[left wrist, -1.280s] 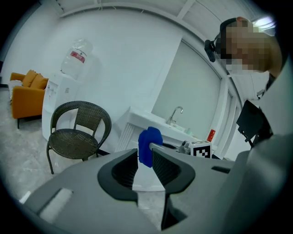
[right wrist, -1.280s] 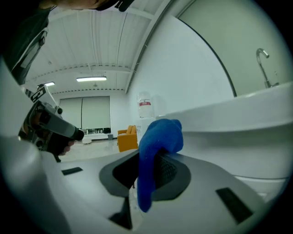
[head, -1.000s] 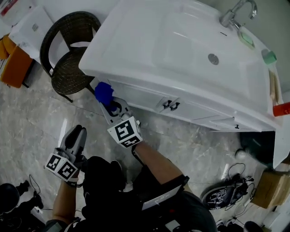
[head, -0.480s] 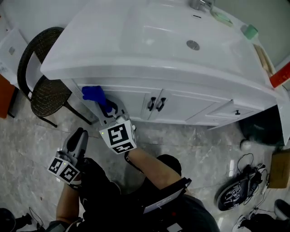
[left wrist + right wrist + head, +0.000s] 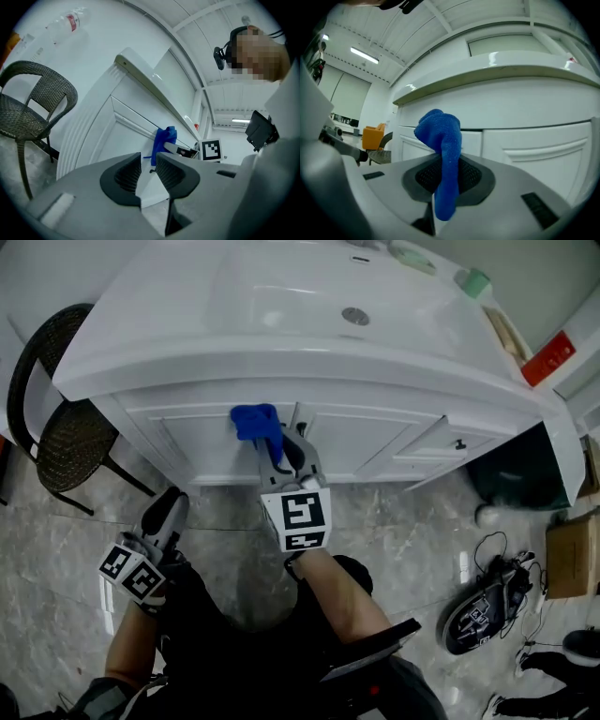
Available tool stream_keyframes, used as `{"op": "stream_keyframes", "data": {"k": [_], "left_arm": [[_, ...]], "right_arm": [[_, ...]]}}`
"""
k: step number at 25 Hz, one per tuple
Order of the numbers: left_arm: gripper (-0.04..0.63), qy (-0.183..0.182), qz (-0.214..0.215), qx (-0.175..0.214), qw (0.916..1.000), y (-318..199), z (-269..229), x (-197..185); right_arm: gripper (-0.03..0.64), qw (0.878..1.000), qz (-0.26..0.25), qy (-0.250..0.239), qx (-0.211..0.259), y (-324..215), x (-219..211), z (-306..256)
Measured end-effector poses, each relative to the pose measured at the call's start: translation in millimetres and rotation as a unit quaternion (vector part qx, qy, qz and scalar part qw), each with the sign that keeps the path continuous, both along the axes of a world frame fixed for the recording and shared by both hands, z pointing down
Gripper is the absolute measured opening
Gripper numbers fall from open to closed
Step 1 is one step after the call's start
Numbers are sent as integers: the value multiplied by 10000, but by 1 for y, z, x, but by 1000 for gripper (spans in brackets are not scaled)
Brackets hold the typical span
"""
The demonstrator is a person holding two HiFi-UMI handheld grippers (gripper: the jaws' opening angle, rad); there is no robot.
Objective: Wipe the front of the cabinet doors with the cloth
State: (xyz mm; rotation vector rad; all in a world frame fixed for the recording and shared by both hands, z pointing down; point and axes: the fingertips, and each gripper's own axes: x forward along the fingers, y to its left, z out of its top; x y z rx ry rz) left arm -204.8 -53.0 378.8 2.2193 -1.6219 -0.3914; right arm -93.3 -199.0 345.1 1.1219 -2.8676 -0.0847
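Observation:
The white cabinet doors (image 5: pixel 192 439) run under the sink top. My right gripper (image 5: pixel 281 452) is shut on a blue cloth (image 5: pixel 255 422) and holds it against the cabinet front near the middle, where the two doors meet. In the right gripper view the cloth (image 5: pixel 440 136) stands up between the jaws of the right gripper (image 5: pixel 447 173), with the door panels (image 5: pixel 529 136) just behind. My left gripper (image 5: pixel 172 506) hangs low at the left, away from the doors, jaws shut on nothing. From the left gripper (image 5: pixel 148 171) I see the cloth (image 5: pixel 164 139) on the door front (image 5: pixel 108 126).
A dark wicker chair (image 5: pixel 52 437) stands left of the cabinet. A drawer front with a knob (image 5: pixel 441 442) is to the right, and beyond it a dark bin (image 5: pixel 511 484). Cables and a dark device (image 5: pixel 478 620) and a cardboard box (image 5: pixel 572 554) lie on the marble floor.
My right gripper has carried the cloth to the right along the cabinet front, from the left door to the middle. The left gripper has stayed low at the left.

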Motion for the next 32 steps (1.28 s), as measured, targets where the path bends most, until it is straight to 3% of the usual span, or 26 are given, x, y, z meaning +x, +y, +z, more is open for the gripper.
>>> {"op": "stream_keyframes", "data": {"k": [6,10,16,21,27,32], "left_arm": [[98,87,301,114,9994,-9,-1,30],[98,26,241,173,9996,-1,-5,29],[98,24,-316,140,9994,28,-10,-20],[98,68,-941,51,9955,66,-2,-65],[98,174,-1406,-130,9898,106,12,-91],[98,91,-1399,-105,9901,108,10,-93]], "right_arm": [[52,9971,710,-127,-245,-18,69,1],[52,9977,561,-363,-137,-5,65,-16],[52,9900,-918,-1061,-114,58,-27,-49],[52,9755,-2034,-801,-238,105,-128,-18],[52,9776,-1985,-330,-622,115,-204,50],[52,9842,-1624,-412,-579,103,-195,48]]}}
